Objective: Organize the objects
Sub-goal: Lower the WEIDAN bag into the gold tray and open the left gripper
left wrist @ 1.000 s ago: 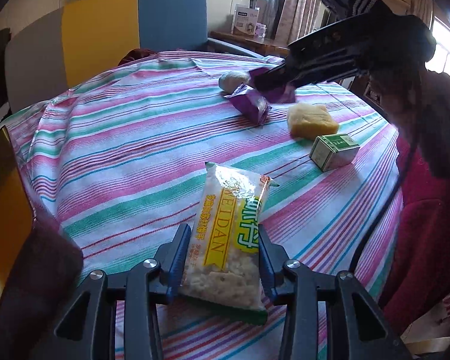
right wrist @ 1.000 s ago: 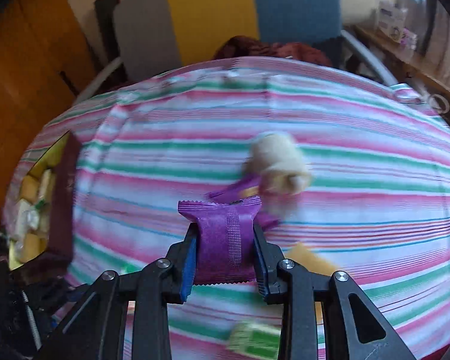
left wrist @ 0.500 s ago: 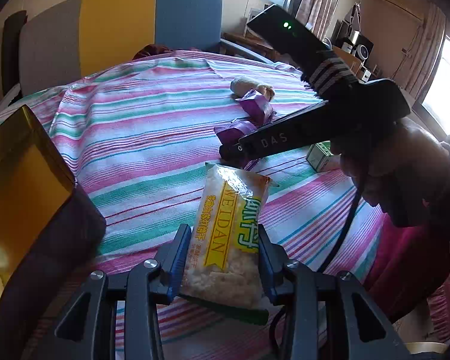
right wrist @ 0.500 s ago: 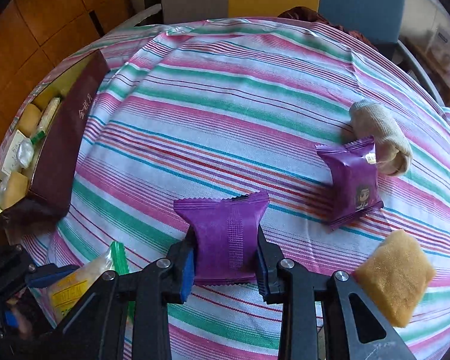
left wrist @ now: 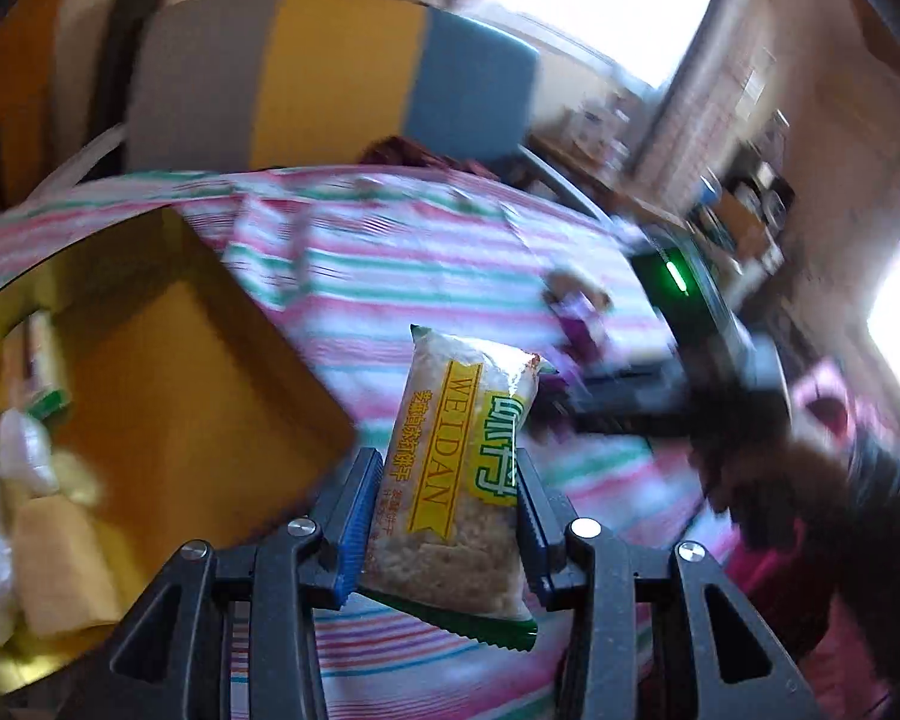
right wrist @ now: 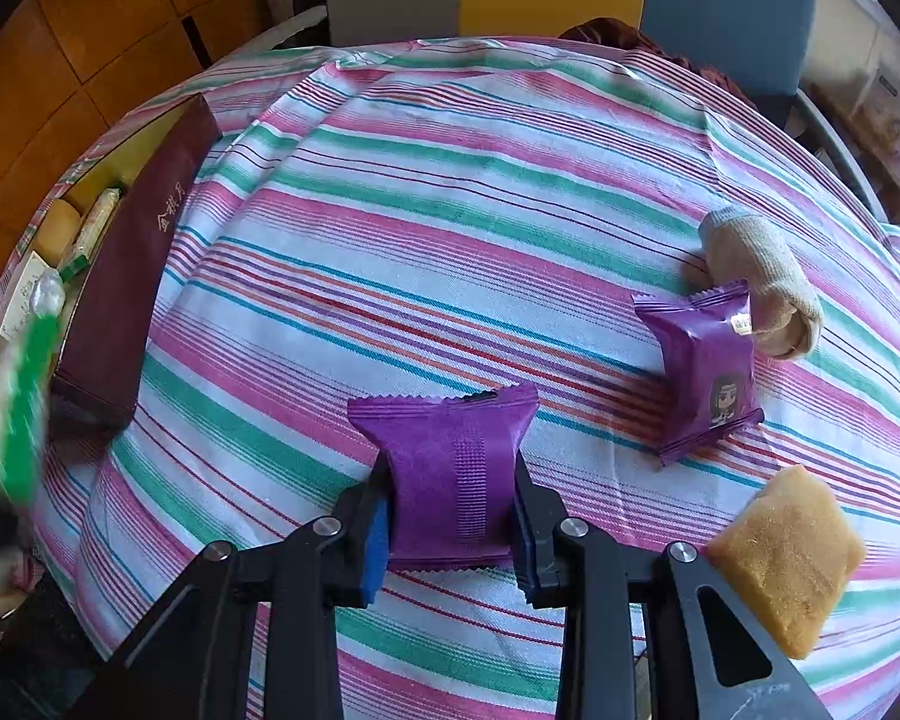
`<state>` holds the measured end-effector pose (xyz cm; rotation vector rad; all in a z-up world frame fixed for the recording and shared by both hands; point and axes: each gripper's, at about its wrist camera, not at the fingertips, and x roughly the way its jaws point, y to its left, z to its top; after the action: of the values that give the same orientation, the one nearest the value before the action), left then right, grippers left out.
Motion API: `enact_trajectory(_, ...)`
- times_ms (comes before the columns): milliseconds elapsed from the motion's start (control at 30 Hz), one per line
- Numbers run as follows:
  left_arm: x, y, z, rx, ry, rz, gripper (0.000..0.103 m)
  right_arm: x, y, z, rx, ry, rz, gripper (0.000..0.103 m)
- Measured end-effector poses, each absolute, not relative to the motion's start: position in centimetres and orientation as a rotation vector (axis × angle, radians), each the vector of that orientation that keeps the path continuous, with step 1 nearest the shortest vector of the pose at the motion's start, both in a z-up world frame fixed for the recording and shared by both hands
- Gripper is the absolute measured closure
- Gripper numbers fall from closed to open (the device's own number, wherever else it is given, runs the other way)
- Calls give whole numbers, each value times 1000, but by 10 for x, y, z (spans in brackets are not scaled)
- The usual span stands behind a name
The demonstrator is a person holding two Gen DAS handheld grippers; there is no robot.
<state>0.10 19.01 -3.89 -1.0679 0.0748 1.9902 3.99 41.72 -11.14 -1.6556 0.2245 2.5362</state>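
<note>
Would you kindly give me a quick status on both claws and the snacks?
Left claw shut on cracker packet, beside open gold-lined box. Right claw shut on purple packet above striped tablecloth. Nothing visibly blocking.

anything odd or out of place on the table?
One thing: a beige sock lies among the snacks on the striped tablecloth, touching the loose purple packet. It is the only non-food item there. Nothing looks spilled or torn.

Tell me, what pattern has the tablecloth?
The tablecloth has pink, green, white and thin blue and red stripes, seen best in the right wrist view.
</note>
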Motion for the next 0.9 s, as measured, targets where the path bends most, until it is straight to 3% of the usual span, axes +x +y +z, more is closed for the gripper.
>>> enact_trajectory(300, -110, 102, -39, -1333, -348, 2235, 61, 41, 417, -112, -1657, 206, 2534, 70)
enact_trajectory(600, -183, 86, -63, -1436, -500, 2356, 61, 39, 414, -112, -1659, 178, 2532, 70)
enact_trajectory(900, -216, 99, -100, -1560, -461, 2433, 61, 39, 414, -112, -1662, 164, 2534, 70)
